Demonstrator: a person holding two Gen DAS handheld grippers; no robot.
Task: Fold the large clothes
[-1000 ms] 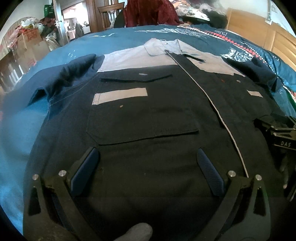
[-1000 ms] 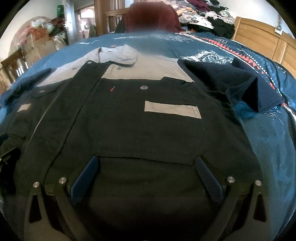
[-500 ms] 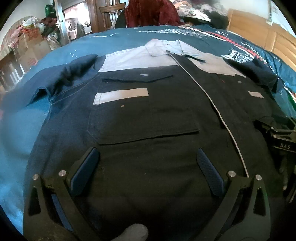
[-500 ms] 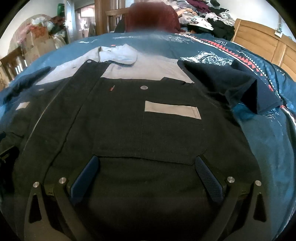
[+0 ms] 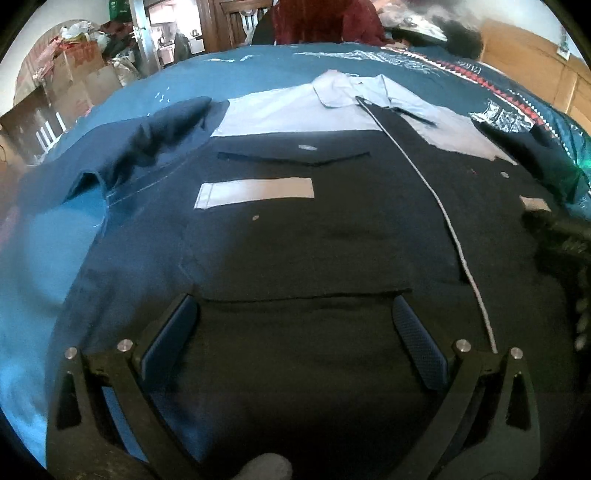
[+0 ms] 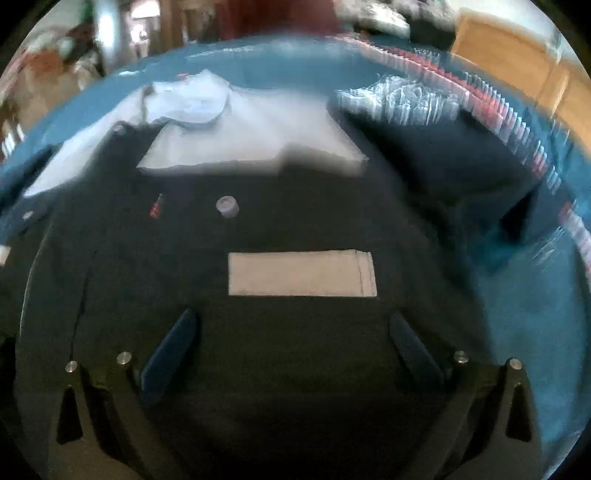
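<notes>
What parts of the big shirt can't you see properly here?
- Shirt hem: left wrist view, cut off below the left gripper.
- Its collar: right wrist view, smeared by motion blur.
- Bedspread pattern: right wrist view, also blurred.
- Right gripper: left wrist view, cut off at the edge.

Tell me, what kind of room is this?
Probably a bedroom. A dark work shirt lies spread on a bed's teal patterned cover, a wooden headboard stands at the right, and clothes are piled behind.
</notes>
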